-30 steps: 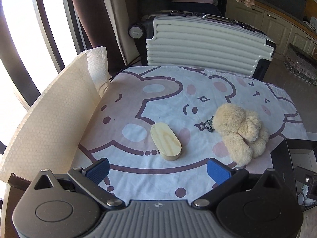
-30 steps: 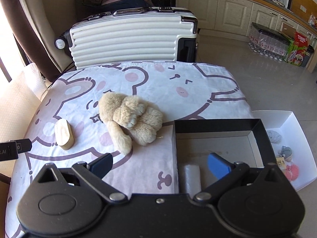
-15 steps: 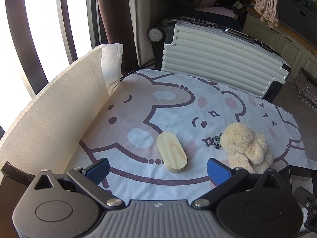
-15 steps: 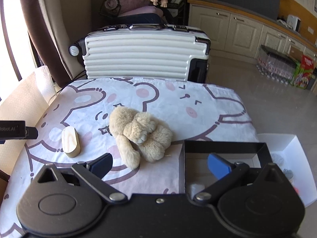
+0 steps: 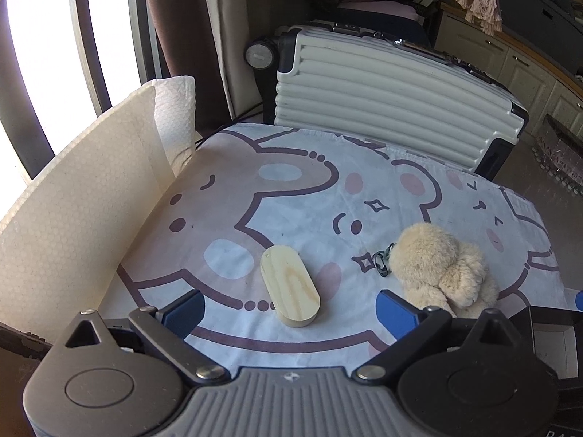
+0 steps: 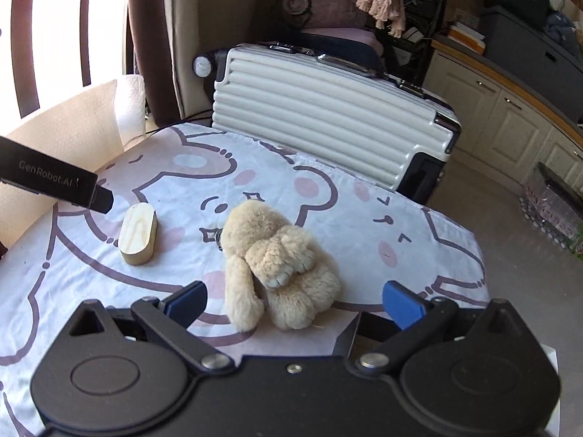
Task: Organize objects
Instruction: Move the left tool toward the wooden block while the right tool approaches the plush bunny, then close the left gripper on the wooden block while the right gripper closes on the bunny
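An oval wooden block (image 5: 290, 286) lies flat on the bear-print cloth (image 5: 291, 189), just ahead of my open left gripper (image 5: 289, 307). A beige plush toy (image 5: 442, 267) with a small dark clasp lies to its right. In the right wrist view the plush (image 6: 278, 267) lies right in front of my open, empty right gripper (image 6: 295, 296), and the block (image 6: 138, 235) is further left. The left gripper's dark body (image 6: 54, 178) reaches in from the left edge near the block. A corner of the black box (image 6: 351, 333) shows below the plush.
A white ribbed suitcase (image 5: 386, 98) stands behind the table's far edge. A sheet of white bubble wrap (image 5: 83, 200) stands along the left side. Kitchen cabinets (image 6: 510, 120) and tiled floor lie to the right.
Both grippers have pulled back and tilted up. The black box and white tray have dropped almost out of the right view. The block and plush have not moved.
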`<state>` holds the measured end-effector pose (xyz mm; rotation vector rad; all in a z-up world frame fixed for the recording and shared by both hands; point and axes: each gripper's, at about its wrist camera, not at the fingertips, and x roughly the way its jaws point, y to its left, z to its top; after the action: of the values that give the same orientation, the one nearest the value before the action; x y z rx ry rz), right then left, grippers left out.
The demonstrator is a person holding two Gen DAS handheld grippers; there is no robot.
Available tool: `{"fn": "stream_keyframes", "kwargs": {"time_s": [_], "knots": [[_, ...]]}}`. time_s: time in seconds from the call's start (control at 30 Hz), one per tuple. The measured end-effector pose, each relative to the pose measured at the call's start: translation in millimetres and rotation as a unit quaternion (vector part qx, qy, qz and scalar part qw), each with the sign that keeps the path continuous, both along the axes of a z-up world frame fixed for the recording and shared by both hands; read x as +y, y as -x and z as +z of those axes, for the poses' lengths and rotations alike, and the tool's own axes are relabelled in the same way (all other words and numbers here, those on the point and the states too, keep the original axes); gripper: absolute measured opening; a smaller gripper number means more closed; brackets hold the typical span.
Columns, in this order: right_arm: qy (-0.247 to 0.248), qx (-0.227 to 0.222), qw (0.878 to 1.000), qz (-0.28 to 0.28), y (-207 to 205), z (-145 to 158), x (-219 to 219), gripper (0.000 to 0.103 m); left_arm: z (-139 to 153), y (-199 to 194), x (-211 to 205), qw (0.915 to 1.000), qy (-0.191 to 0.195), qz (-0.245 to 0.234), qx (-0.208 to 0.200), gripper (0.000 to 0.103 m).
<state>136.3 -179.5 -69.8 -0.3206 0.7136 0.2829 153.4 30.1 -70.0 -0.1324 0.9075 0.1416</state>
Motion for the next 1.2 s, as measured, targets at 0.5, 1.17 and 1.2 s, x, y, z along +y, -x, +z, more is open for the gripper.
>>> {"fn": "stream_keyframes", "kwargs": {"time_s": [0.5,1.17,1.2], "knots": [[0.081,-0.032,0.989,0.121,-47,-52,24,0.103,-47,-38,18,0.9978,0.025,0.032,0.052,0.096],[0.224,-0.036,0.949,0.217,-70,-102,42,0.103,-80,-66,17,0.9934,0.054,0.042,0.091,0.096],[0.223,-0.029,0.948,0.223,-74,-102,40,0.103,-81,-67,17,0.9933,0.055,0.043,0.093,0.096]]}}
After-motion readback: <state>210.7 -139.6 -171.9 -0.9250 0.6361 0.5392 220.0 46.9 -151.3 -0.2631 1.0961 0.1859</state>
